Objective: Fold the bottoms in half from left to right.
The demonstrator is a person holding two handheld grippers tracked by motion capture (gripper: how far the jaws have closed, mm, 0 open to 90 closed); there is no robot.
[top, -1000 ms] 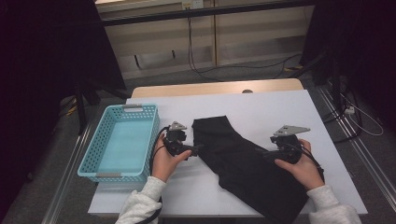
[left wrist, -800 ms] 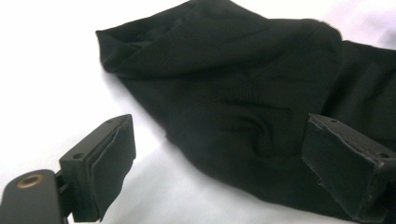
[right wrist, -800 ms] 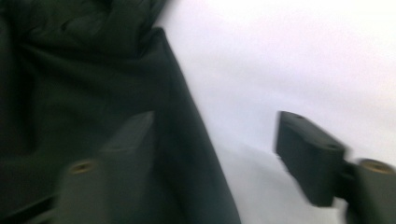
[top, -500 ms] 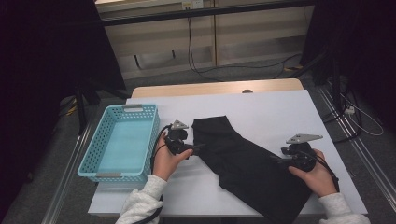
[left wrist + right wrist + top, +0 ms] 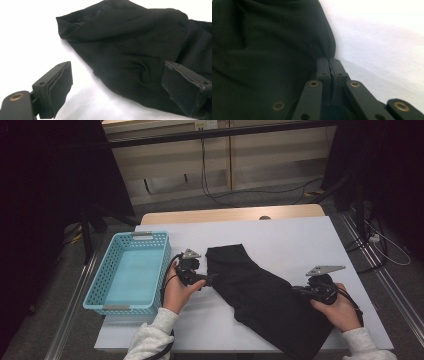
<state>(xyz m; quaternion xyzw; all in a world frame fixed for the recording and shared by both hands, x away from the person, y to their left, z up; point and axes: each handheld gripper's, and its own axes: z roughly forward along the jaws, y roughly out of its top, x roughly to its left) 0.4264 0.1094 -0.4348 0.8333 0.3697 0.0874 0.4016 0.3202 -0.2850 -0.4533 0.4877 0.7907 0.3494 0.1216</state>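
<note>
A black garment [image 5: 260,295] lies crumpled on the white table [image 5: 300,240], running from the middle toward the near right. My left gripper [image 5: 212,280] rests at its left edge and is open. In the left gripper view the jaws [image 5: 117,72] stand wide, one over bare table and one over the cloth [image 5: 130,37]. My right gripper [image 5: 296,291] is at the garment's right edge. Its jaws have just been closing, and in the right gripper view they [image 5: 330,61] meet on the cloth's [image 5: 262,50] edge.
A light blue plastic basket [image 5: 100,290] stands empty at the left of the table, just beside my left hand. White table surface lies bare behind and to the right of the garment. Cables trail on the floor beyond the table.
My right hand has shifted right and nearer along the garment's edge, and its jaws have gone from open to shut on the cloth. The left hand has stayed put.
</note>
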